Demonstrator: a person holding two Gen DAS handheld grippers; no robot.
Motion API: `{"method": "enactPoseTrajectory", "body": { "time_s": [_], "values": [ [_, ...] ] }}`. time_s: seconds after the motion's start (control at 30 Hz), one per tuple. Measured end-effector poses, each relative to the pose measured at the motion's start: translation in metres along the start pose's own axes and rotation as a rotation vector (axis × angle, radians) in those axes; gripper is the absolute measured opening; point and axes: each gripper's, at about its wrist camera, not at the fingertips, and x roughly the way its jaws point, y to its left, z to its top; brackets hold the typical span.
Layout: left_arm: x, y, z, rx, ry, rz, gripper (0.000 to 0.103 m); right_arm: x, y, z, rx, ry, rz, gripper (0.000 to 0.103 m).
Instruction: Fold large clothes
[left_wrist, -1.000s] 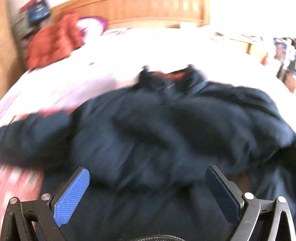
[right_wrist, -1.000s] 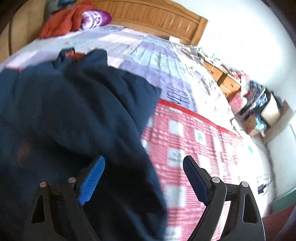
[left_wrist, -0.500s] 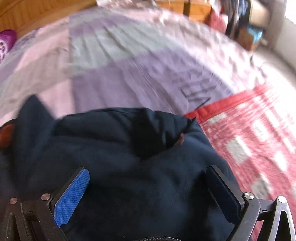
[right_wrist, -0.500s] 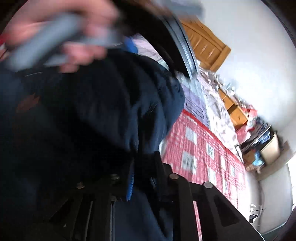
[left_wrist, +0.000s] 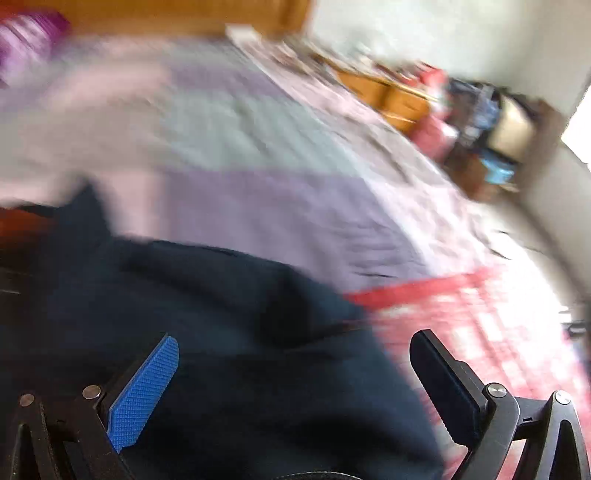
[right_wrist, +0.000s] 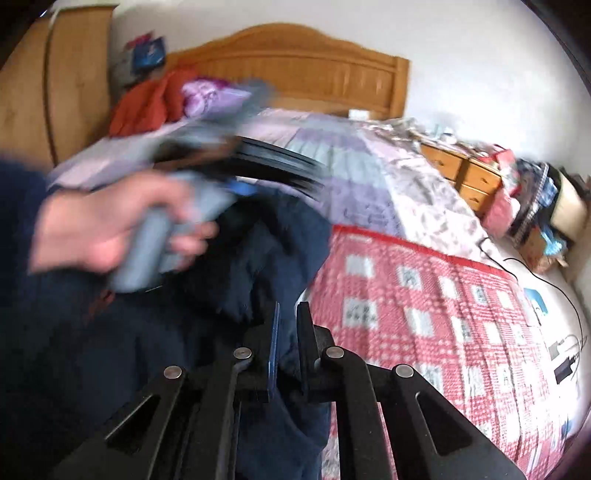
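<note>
Navy jacket (right_wrist: 258, 258) now pinched by right hand-held gripper (right_wrist: 287, 332); left hand-held gripper (left_wrist: 295, 373) stays spread.

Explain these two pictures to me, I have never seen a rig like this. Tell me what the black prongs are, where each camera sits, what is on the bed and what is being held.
There is no robot here. A person holds a hand-operated two-finger gripper in each hand, and a fisheye camera on each one looks forward along its fingers, so the prongs at the bottom of each picture are the gripper's own.

One picture is from the left gripper. Its fingers stand wide apart, holding nothing, above a dark navy garment. This view is blurred.

The other is from the right gripper. Its fingers are pinched shut on a fold of the navy garment. It also shows the person's left hand gripping the grey handle of the other tool.

The garment lies on a bed with a red checked blanket and a purple quilt, in front of a wooden headboard.
</note>
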Motion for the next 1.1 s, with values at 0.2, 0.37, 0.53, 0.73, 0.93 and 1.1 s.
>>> {"method": "enactPoseTrajectory", "body": {
  "time_s": [0.2, 0.37, 0.53, 0.73, 0.93, 1.1],
  "values": [
    [-0.003, 0.115, -0.055, -0.105, 0.076, 0.355, 0.103, 0.059, 0.020, 0.059, 0.129, -0.028, -0.002, 0.054],
    [-0.023, 0.135, -0.080, -0.133, 0.008, 0.296, 0.103, 0.151, 0.050, 0.083, 0.137, 0.096, -0.001, 0.063],
    [-0.067, 0.204, -0.108, -0.279, -0.041, 0.328, 0.103, 0.168, 0.022, 0.055, 0.173, 0.113, 0.024, 0.048],
    [-0.107, 0.219, -0.134, -0.194, -0.073, 0.432, 0.103, 0.166, 0.028, 0.049, 0.141, 0.086, -0.004, 0.049],
    [-0.130, 0.284, -0.162, -0.428, -0.031, 0.420, 0.103, 0.162, 0.031, 0.042, 0.121, 0.066, -0.024, 0.050],
    [-0.151, 0.267, -0.170, -0.401, -0.043, 0.364, 0.103, 0.162, 0.032, 0.040, 0.119, 0.058, -0.030, 0.051]
  ]
}}
